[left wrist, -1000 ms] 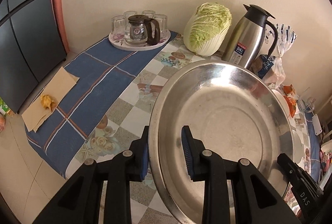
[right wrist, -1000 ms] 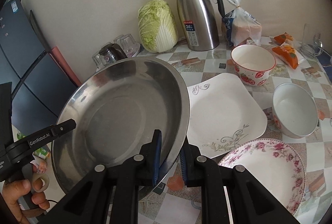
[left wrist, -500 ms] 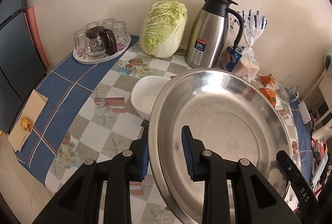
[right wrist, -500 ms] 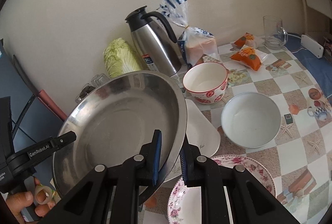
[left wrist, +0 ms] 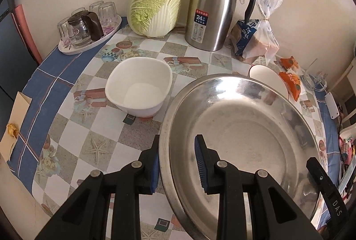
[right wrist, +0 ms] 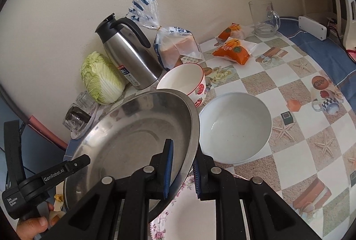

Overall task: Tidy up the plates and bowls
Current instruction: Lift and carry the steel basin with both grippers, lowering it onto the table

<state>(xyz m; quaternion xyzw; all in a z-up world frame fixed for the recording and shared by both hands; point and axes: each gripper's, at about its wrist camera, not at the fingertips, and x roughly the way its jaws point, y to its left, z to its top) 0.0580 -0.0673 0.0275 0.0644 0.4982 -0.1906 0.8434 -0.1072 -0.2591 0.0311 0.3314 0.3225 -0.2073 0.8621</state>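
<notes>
While both of your grippers pinch opposite edges of the steel basin (left wrist: 240, 142), it hangs tilted above the checked tablecloth (left wrist: 102, 144). Your left gripper (left wrist: 176, 162) clamps its near rim, one pad inside and one outside; your right gripper (right wrist: 181, 169) does the same on the far side. Beside the basin sit a white bowl (right wrist: 235, 128) and a strawberry-patterned bowl (right wrist: 184, 82); a floral plate (right wrist: 184, 213) lies beneath its edge. Left of the basin stands a squarish white bowl (left wrist: 139, 89).
</notes>
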